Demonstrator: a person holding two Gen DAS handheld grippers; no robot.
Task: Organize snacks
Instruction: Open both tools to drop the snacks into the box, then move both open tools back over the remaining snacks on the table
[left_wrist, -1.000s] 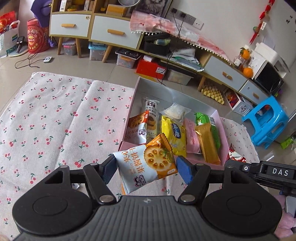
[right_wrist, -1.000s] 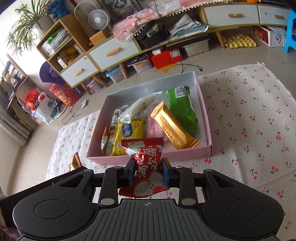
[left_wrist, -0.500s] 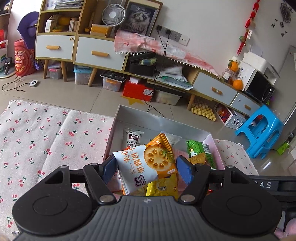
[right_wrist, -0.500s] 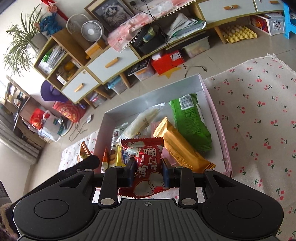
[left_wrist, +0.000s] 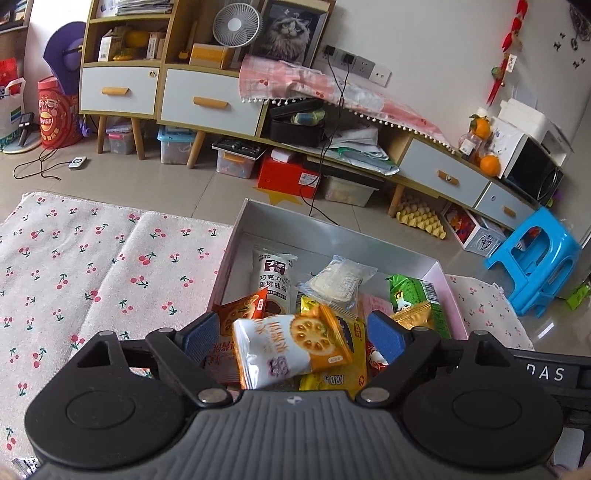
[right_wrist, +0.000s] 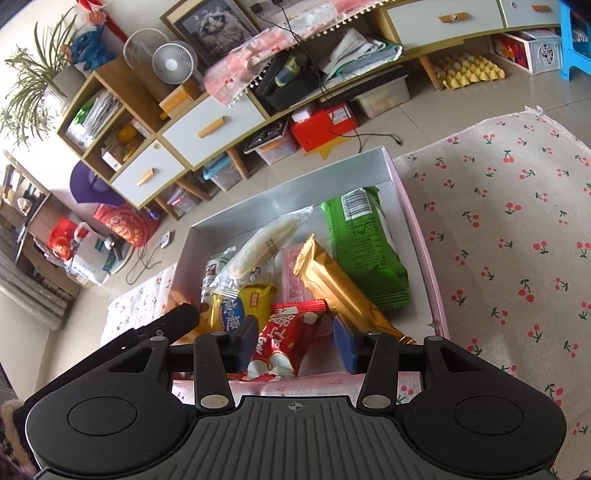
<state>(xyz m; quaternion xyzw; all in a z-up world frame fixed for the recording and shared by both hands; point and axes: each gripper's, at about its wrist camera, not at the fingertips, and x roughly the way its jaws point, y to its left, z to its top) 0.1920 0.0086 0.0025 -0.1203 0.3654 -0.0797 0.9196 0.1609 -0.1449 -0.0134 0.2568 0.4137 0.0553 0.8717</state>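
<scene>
Left wrist view: the left gripper (left_wrist: 291, 338) hangs over the near end of the box (left_wrist: 243, 221), its jaws opening. The biscuit pack (left_wrist: 291, 347), white and orange with a round biscuit printed on it, lies tilted between the blue pads (left_wrist: 384, 338), clear of both, on a yellow pack (left_wrist: 332, 378) marked "ARD". Farther in lies a white pouch (left_wrist: 274, 275) with Chinese print. "DAS" reads on the other tool at right.

Right wrist view: the right gripper (right_wrist: 297, 343) is over the box's (right_wrist: 413, 221) near wall, jaws opening. The red pack (right_wrist: 284, 339), with Chinese characters, stands between the pads (right_wrist: 345, 345); it looks to lean against the left one, clear of the right. Just beside it lie a gold bar (right_wrist: 343, 291) and a green pack (right_wrist: 364, 243).
</scene>
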